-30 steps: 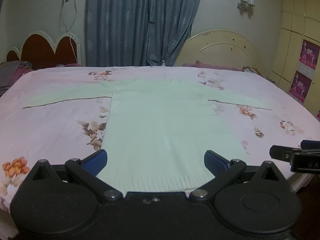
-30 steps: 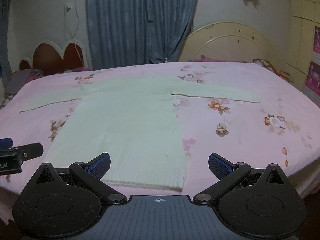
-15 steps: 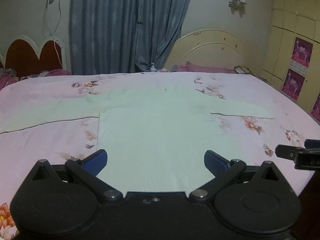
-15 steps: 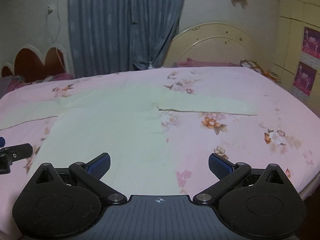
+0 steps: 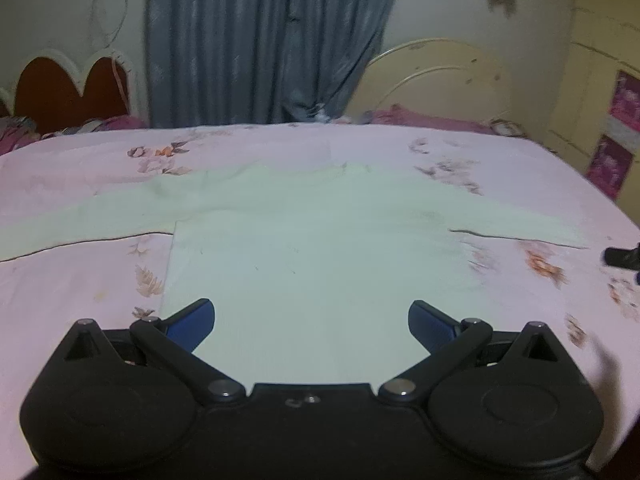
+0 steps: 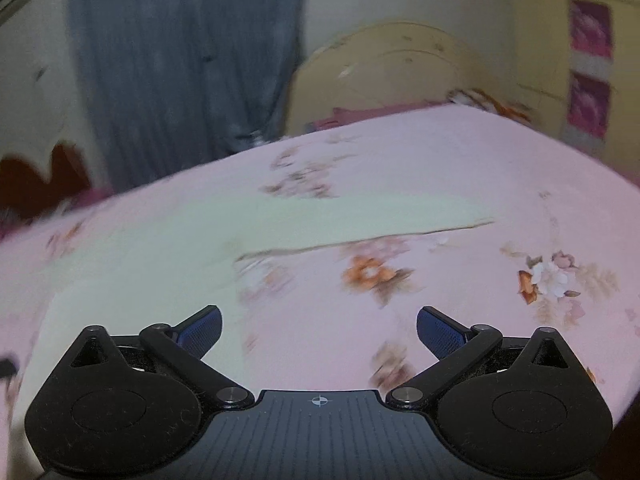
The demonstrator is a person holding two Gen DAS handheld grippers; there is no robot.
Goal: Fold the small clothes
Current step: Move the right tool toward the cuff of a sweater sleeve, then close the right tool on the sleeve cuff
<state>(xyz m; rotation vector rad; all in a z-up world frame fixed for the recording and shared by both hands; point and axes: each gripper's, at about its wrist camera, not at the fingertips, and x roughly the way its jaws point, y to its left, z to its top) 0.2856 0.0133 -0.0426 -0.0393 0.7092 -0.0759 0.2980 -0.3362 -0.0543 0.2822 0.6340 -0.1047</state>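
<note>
On floral pink bedsheet (image 5: 72, 280), pale-green knit sweater (image 5: 312, 264) lies flat, sleeves outspread.

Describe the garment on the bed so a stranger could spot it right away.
Start at the wide bed with the pink floral sheet. Spread flat across its middle lies a pale green long-sleeved sweater, both sleeves stretched straight out sideways. It is the only plain, unpatterned patch on that flowery sheet.

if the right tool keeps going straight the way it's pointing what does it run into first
Probably the pink flowered sheet of the bed. The right tool is open, aimed low over bare sheet, with the pale green sweater just left of its line and the sleeve crossing farther ahead. The picture is blurred, so depth is uncertain.
</note>
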